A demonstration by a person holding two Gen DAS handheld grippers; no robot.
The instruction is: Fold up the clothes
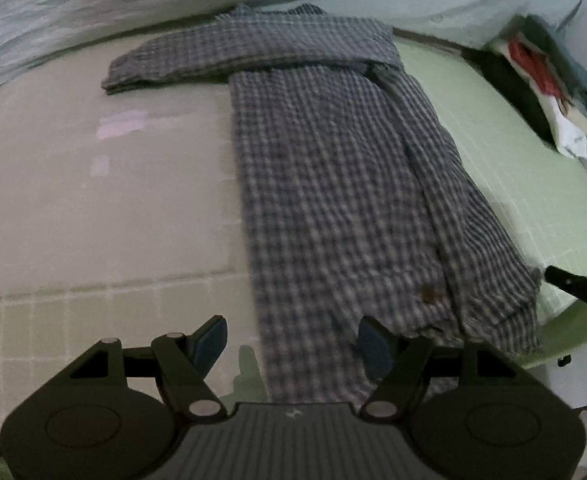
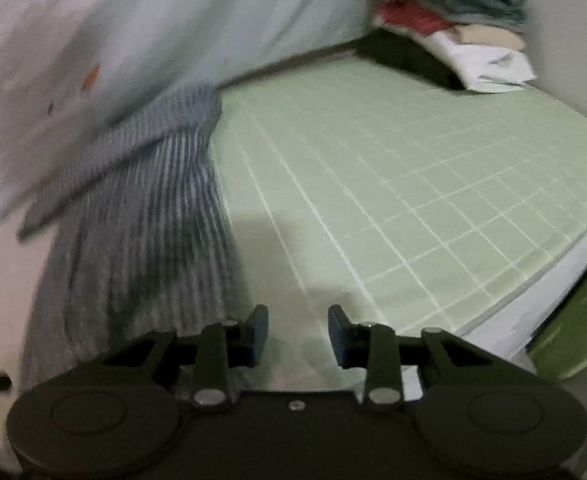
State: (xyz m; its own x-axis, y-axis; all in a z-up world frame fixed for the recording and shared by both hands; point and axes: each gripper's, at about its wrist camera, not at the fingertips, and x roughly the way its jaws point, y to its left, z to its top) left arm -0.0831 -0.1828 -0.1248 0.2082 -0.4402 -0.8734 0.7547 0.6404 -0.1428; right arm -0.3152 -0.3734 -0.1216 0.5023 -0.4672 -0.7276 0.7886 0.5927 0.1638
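Two grippers are up and neither has cloth in it. Through the left wrist camera, I see the left gripper (image 1: 293, 344) with its jaws spread wide over the near hem of the checked shirt (image 1: 333, 168), nothing pinched, one pad hanging over the fabric and the other over bare mat. That shirt lies on the green grid mat (image 1: 533, 184), its body running away from me as a long narrow panel with one sleeve folded across the top toward the left; a small brown mark sits near the bottom hem. To do the next fold well, I judge I should take the hem at both corners evenly and carry it up without dragging the layers beneath. Through the right wrist camera, badly blurred, the right gripper (image 2: 298, 334) stands partly open and empty over bare mat, the shirt just beside it on the left. A stack of folded clothes (image 2: 457, 28) sits at the far corner, well apart.
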